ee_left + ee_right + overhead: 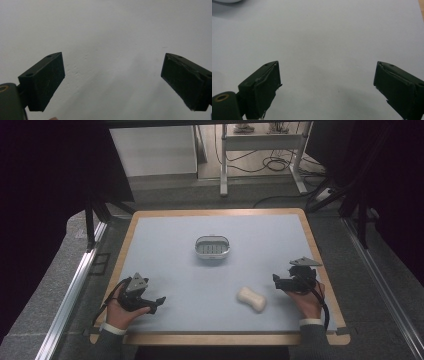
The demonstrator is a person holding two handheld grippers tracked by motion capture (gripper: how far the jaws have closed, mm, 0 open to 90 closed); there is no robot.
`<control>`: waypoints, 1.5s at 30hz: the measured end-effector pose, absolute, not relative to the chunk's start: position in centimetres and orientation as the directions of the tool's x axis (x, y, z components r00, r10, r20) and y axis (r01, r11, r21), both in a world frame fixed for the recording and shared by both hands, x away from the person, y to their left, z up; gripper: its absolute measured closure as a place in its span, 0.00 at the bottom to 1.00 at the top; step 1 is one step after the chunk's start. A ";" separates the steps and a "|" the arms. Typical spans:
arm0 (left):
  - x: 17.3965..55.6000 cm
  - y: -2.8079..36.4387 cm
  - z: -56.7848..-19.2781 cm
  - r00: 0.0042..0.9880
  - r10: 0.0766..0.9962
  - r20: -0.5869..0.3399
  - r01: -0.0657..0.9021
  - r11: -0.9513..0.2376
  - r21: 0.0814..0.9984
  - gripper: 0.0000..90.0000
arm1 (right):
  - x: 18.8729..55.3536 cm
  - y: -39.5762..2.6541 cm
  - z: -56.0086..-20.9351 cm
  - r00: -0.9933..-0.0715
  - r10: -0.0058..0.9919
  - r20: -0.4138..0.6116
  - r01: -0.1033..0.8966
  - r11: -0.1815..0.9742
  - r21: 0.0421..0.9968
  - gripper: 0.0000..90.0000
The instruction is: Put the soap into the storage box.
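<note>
Resting on the pale grey-blue mat (200, 270) of a wood-rimmed table (220, 338), two hand-held grippers are shown at the near corners. The left gripper (159, 303) is held low at the near left, its black jaws pointing toward the table's middle; a grey three-cornered plate is carried on its top. The right gripper (276, 281) is held at the near right, its jaws pointing left toward the soap (251, 299). This soap, a cream-white bar of smooth, matte surface and bone-like shape with a pinched waist, lies on the mat between the two grippers, nearer the right one and apart from both. An oval soap dish (212, 246), white-rimmed with a slotted grey insert, stands farther back near the table's centre, well apart from the bar.

From the high view the layout of the soap, dish and hands is given. In the left gripper view, blocky black jaws with scuffed faces are seen standing wide apart over bare mat, with nothing between them, and faint dents in the mat's surface are revealed. In the right gripper view, jaws likewise spread wide and empty are seen, with worn, peeling pad edges; a white rounded edge (227, 1) is cut off at the upper left corner.
</note>
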State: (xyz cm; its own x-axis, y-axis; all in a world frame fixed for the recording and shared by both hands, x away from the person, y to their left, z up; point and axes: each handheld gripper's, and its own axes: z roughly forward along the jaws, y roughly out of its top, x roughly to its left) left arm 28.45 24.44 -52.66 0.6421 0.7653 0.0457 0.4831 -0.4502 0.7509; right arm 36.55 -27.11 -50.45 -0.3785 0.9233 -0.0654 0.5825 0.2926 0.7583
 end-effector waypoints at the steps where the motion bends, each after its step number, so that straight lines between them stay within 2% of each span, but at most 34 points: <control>1: 28.5 24.5 -52.6 0.641 0.766 0.044 0.484 -0.448 0.752 0.06 | 36.5 -27.2 -50.4 -0.378 0.923 -0.067 0.577 0.292 0.763 0.07; 15: 28.5 24.4 -52.6 0.644 0.764 0.042 0.484 -0.449 0.751 0.06 | 36.4 -28.0 -50.2 -0.375 0.926 -0.034 0.583 0.264 0.769 0.07; 23: 28.6 24.4 -52.7 0.649 0.759 0.053 0.484 -0.466 0.741 0.06 | 36.3 -28.7 -49.7 -0.372 0.928 0.021 0.589 0.219 0.778 0.07; 36: 28.5 24.4 -52.7 0.649 0.759 0.050 0.482 -0.461 0.745 0.06 | 35.9 -28.1 -49.0 -0.422 0.907 -0.001 0.573 0.268 0.775 0.07; 39: 28.5 24.4 -52.7 0.649 0.759 0.050 0.483 -0.462 0.743 0.06 | 35.5 -27.8 -48.6 -0.441 0.897 -0.036 0.555 0.304 0.774 0.08; 45: 28.5 24.3 -52.8 0.651 0.758 0.050 0.483 -0.464 0.742 0.06 | 35.2 -27.3 -48.1 -0.433 0.901 -0.028 0.562 0.294 0.773 0.09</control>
State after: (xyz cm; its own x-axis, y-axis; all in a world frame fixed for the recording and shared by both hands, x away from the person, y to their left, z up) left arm 28.54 24.34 -52.77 0.6508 0.7576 0.0499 0.4832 -0.4640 0.7425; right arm 35.23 -27.33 -48.08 -0.4326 0.9011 -0.0276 0.5620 0.2935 0.7733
